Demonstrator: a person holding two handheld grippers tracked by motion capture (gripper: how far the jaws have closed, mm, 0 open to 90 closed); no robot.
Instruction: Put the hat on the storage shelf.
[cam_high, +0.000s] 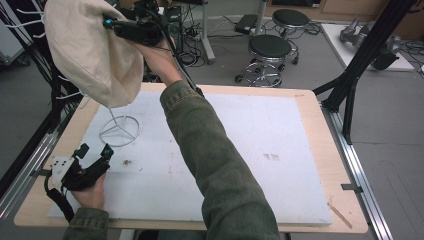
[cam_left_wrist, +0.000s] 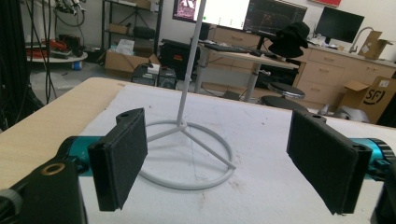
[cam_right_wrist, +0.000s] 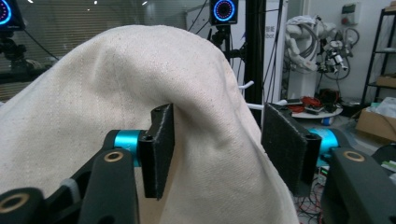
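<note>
You're hanging a cream cloth hat (cam_high: 92, 52) on the white wire stand (cam_high: 119, 131), which is sitting near the table's (cam_high: 310, 150) far left corner. The hat is draped over the top of the stand's pole, above that corner.

Right hand-held gripper (cam_high: 111, 23) is raised at the hat's upper side. In the right gripper view its pads (cam_right_wrist: 159, 149) are standing apart with a fold of the cloth (cam_right_wrist: 140, 93) bulging between them, not pinched as far as I can tell, so I'm reading it as released. Judging from that, you're at the let-go step: hat is placed, grip is coming off.

Left hand-held gripper (cam_high: 95, 150) is resting on the table near the left edge, just in front of the stand's ring base (cam_left_wrist: 187, 154). Jaws are wide apart, nothing between them, not touching the ring.

Next move, as I see it: you're backing the right one straight away from the cloth without snagging the fold. Risk is the light stand tipping if the fabric drags, so the left one is well placed to pin the base.

No containers on the table. Farther off there are boxes (cam_left_wrist: 373, 93) by the cabinets, contents not readable.
</note>
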